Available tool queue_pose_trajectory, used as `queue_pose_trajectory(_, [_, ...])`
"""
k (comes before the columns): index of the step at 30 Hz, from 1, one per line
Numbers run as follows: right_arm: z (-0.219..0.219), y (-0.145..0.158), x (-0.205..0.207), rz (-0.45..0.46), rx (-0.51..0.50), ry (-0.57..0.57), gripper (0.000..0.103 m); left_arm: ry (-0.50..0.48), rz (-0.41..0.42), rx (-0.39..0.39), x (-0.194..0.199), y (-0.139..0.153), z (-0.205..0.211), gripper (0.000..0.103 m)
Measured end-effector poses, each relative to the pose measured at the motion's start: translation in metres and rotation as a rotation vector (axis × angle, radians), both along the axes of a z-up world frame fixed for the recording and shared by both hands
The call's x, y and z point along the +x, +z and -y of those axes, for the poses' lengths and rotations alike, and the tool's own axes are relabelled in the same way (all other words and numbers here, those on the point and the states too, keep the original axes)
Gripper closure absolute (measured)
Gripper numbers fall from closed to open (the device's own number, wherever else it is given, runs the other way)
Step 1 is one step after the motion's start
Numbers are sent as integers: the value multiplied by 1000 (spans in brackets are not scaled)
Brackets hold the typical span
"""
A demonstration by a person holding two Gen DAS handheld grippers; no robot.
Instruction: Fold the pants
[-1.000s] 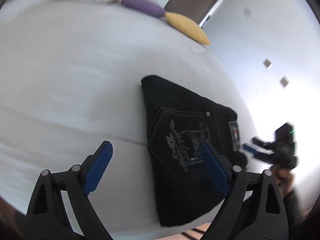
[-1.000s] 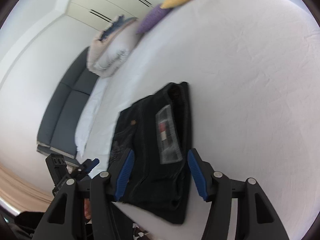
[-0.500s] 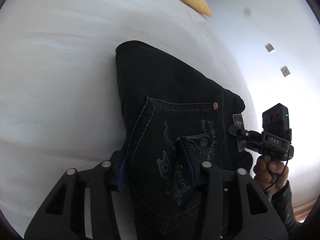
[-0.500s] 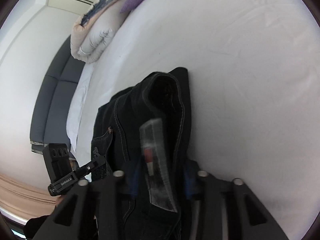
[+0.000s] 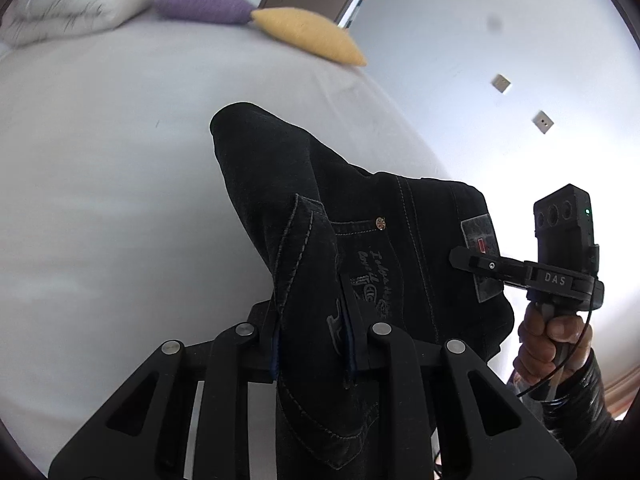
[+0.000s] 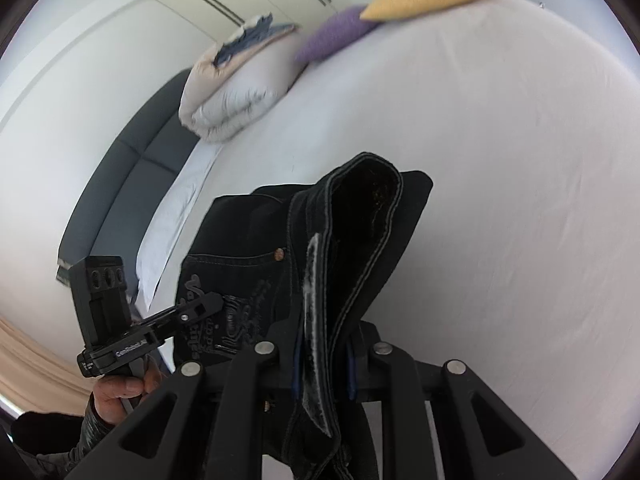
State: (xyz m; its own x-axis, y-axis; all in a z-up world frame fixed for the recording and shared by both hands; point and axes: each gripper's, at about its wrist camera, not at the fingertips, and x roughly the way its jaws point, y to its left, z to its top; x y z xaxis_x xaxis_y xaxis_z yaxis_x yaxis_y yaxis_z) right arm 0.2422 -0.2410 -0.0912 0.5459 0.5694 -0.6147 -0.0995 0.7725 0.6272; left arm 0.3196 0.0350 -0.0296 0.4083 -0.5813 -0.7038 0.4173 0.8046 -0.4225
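The left tongs [image 5: 312, 340] are clenched on a bunched fold of the black pants [image 5: 360, 240] at the embroidered back pocket; their blue pads are almost wholly buried in the denim, only thin edges showing. The right tongs [image 6: 322, 360] grasp the waistband edge of the same pants [image 6: 360, 220], with the grey label strip running down between their fingers, so the pad faces are hidden there too.

The folded pants rise from both tongs and sag forward toward the white bed [image 5: 100, 200]; whether the far fold rests on the sheet or hangs just above it cannot be told. The lower part of the garment is cut off behind the tong frames in both views.

Seen from the left tongs, the right hand [image 5: 556, 344] grips its handle off to the right, its forearm running out of frame. Far ahead of the tongs lie a purple cushion [image 5: 200, 6] and a yellow cushion [image 5: 308, 36], and a folded duvet [image 6: 236, 92], blurred. Left of the right tongs, a dark sofa [image 6: 120, 184] is partly cut off by the left handle.
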Motion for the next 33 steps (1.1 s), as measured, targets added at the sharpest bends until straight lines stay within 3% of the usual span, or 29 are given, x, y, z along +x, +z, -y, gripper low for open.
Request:
queue_pose_trajectory(3, [12,2,29,2,-16,-14,85,-5,8,9,33,-2,13,82])
queue_pose_trajectory(8, [29,-27,67,-56,-15,-32,85,4,-53,31,92,-40,27,82])
queue_pose_trajectory(11, [38,-61,82,-114,-35,-54,80,15,-96,63,104,-70,30,80])
queue_pose_trajectory(13, [46,-78,81,-126,-19,-67,66,31,-102,56,106,-84,27,70])
queue_pose_trajectory(14, [51,-85,79,-113,21,-70,66,40,-103,50,106,-88,24,66])
queue_pose_trajectory(18, [65,-91,68,-75,101,-73,64,60,-87,17,104,-94,13,57])
queue_pose_trajectory(21, [69,-84,55,-64,96,-118,55,78,-46,49,101,-90,12,54])
queue_pose_trajectory(24, [67,-66,34,-35,28,-180,45,109,40,100,78,-76,4,53])
queue_pose_trajectory(27, [54,-36,2,40,-71,-220,43,158,189,139,28,-46,-3,30])
queue_pose_trajectory(30, [35,0,-36,139,-193,-257,40,233,366,173,-12,-5,-7,20])
queue_pose_trajectory(33, [16,39,-77,249,-306,-316,28,322,575,221,-63,40,-11,0])
